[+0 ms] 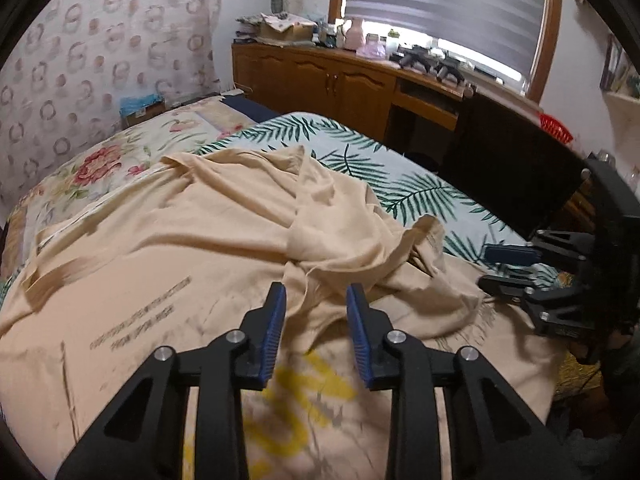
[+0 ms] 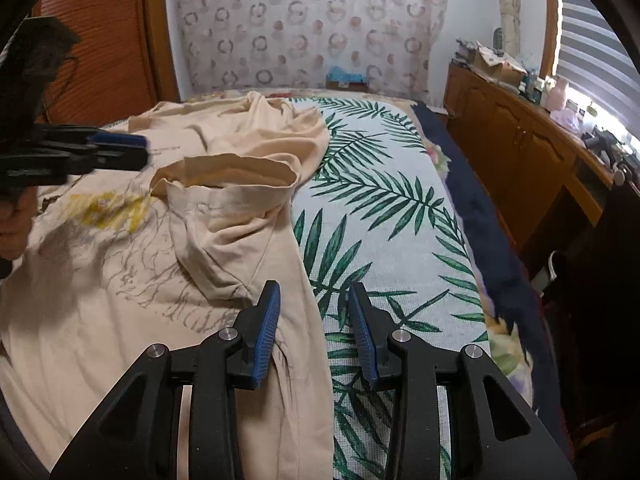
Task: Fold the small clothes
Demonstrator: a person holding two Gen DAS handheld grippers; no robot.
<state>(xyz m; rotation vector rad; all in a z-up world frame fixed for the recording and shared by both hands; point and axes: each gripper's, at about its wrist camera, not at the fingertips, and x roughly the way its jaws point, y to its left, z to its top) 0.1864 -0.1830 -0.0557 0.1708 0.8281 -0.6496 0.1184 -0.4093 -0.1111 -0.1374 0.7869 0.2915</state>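
- Both sets of jaws stand partly open with nothing between the pads: the left gripper (image 1: 316, 300) hovers over the shirt's bunched middle, and the right gripper (image 2: 314, 300) straddles the shirt's right-hand edge, one pad over cloth and the other over the sheet.
- The beige T-shirt (image 2: 132, 288) lies print-up on the palm-leaf sheet (image 2: 380, 216), toward the bed's left side, with a sleeve (image 2: 228, 196) flopped inward over the chest.
- I'd say this is the spreading step, before any fold.
- Next, I'd guess, that sleeve wants pinching at its hem and drawing outward flat.
- The shirt's long axis runs along the bed's length; which end is the collar I cannot tell.
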